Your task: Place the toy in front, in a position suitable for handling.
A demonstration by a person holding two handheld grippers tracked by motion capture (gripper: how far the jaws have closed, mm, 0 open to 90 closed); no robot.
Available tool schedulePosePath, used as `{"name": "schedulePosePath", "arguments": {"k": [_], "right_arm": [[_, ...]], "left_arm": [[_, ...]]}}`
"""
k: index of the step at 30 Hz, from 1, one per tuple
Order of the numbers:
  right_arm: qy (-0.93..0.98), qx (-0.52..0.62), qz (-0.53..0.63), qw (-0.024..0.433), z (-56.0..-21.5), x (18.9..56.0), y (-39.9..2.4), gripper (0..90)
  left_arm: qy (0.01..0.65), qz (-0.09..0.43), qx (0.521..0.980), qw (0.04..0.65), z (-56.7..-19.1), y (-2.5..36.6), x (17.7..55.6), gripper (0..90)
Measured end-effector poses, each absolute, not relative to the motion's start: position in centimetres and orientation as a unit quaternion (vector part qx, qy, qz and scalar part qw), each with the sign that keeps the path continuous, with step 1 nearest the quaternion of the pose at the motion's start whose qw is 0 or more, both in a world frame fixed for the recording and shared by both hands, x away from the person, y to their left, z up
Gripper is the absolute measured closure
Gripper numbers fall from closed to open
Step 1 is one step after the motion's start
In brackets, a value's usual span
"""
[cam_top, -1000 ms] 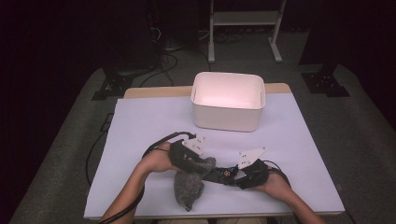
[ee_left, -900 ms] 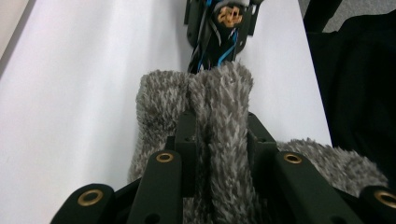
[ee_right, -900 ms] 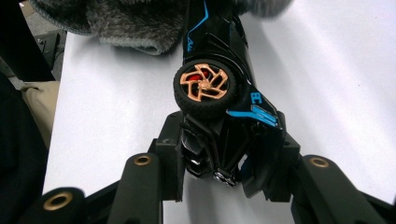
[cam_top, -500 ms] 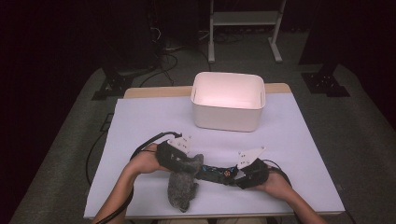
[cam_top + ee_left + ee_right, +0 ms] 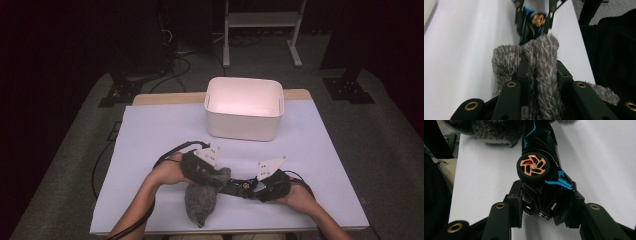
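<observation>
The toy car, a glossy black model with bright blue trim lines and a copper-coloured spoked wheel over a red hub, lies near the front edge of the table, between the two hands. The right gripper has its black jaws clamped on one end of the car, one jaw on each flank; in the high view the car is only a small dark shape and its outline is hard to make out. A blue mark on its side beside the wheel looks like writing, but it is too small to read. The car's far end is hidden under the grey cloth, a shaggy, long-piled fabric, soft and fur-like, bunched into a thick fold. The left gripper is shut on that fold, with pile bulging out between and around the jaws; the lower part of the cloth hangs toward the table's front edge. In the left gripper view the car beyond the cloth is blurred. Everything rests on a smooth white sheet covering the table. Well behind stands a white plastic tub, rectangular with rounded corners.
</observation>
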State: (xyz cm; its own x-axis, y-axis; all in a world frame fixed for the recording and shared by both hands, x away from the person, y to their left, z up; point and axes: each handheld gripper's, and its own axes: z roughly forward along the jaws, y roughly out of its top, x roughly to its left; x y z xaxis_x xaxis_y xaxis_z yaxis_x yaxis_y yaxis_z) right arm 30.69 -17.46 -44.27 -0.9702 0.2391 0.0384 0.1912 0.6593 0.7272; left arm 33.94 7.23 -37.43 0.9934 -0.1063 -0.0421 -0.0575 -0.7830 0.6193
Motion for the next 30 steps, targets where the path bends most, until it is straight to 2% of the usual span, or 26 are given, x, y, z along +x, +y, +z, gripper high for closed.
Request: {"name": "schedulePosePath", "arguments": {"k": [8, 12, 19, 25, 30], "right_arm": [[0.907, 0.121, 0.403, 0.028, -44.4, 30.8, -17.5, 57.4], [0.907, 0.121, 0.402, 0.03, -44.4, 30.7, -17.5, 57.4], [0.907, 0.119, 0.403, 0.029, -44.4, 30.8, -17.5, 57.4], [0.909, 0.117, 0.398, 0.032, -44.4, 30.7, -17.5, 57.5], [0.912, 0.118, 0.393, 0.028, -44.2, 30.7, -17.4, 57.5]], "left_arm": [[-0.091, -0.047, 0.935, 0.338, -37.7, 1.9, 33.6, 71.4], [-0.101, -0.056, 0.934, 0.338, -37.9, 0.4, 33.5, 71.4], [-0.086, -0.055, 0.933, 0.345, -37.9, 2.5, 33.8, 71.0], [-0.06, -0.038, 0.943, 0.325, -37.7, 5.7, 34.0, 70.1], [-0.035, -0.036, 0.94, 0.338, -37.7, 8.6, 34.3, 69.6]]}}
